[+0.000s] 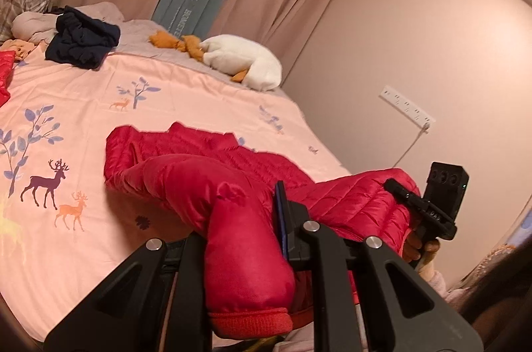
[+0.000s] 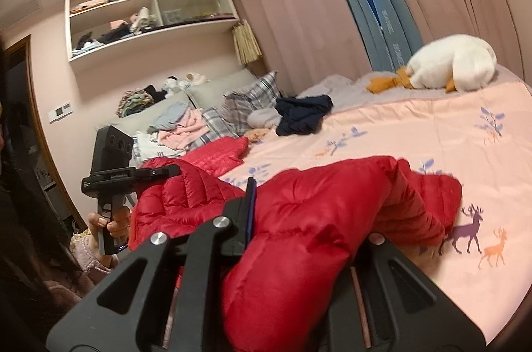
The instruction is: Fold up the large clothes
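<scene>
A red quilted puffer jacket (image 1: 212, 152) lies stretched across the pink deer-print bed cover (image 1: 99, 105), with its near part lifted off the bed. My left gripper (image 1: 246, 219) is shut on one red sleeve, whose ribbed cuff hangs down between the fingers. In the right wrist view my right gripper (image 2: 309, 219) is shut on the jacket (image 2: 316, 195) too, with padded fabric bulging between its fingers. Each view shows the other tool held in a hand: the right gripper (image 1: 395, 187) bites the jacket's right end, and the left gripper (image 2: 169, 170) its left end.
A crumpled navy garment (image 1: 83, 41) and a white goose plush (image 1: 246, 59) lie at the far side of the bed. Another red garment (image 2: 219, 150), checked pillows (image 2: 252, 99) and piled clothes sit by the headboard. A power strip (image 1: 407, 109) hangs on the wall. Curtains stand behind.
</scene>
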`<state>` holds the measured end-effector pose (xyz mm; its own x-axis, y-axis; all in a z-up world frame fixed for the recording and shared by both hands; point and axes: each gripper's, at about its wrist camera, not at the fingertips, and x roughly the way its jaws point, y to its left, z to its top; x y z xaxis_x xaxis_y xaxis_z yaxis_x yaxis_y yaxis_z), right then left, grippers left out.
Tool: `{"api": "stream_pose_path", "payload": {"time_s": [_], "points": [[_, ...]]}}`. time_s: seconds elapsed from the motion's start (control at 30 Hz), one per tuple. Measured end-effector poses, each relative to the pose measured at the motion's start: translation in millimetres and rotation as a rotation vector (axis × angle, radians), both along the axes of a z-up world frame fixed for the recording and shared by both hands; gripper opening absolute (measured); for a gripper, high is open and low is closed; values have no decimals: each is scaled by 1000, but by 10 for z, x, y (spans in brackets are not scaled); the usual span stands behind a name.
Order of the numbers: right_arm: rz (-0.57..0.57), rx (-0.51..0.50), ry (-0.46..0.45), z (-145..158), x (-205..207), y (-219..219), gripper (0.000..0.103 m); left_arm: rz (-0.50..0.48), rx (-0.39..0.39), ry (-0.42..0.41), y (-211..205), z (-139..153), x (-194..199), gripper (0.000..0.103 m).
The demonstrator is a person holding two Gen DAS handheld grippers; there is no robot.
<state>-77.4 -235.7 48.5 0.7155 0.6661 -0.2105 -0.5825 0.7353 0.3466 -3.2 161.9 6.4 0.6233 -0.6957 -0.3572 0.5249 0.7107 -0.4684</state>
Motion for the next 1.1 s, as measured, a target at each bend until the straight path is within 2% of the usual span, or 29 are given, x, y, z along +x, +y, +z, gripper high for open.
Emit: {"api": "stream_pose_path", "payload": {"time_s": [0.2,0.33,0.7,1.1], "points": [[2,20,-23,40,59,-38,14,-11,-33,-30,57,64,-50,15],[-39,21,23,-57,280,-64,17,7,-38,-1,41,-3,100,15],[-186,-38,112,-270,1100,-49,17,144,58,80,-77,-198,869,15],[-295,-92,230,-561,1922,-90,17,250,103,213,-133,-500,1790,15]]}}
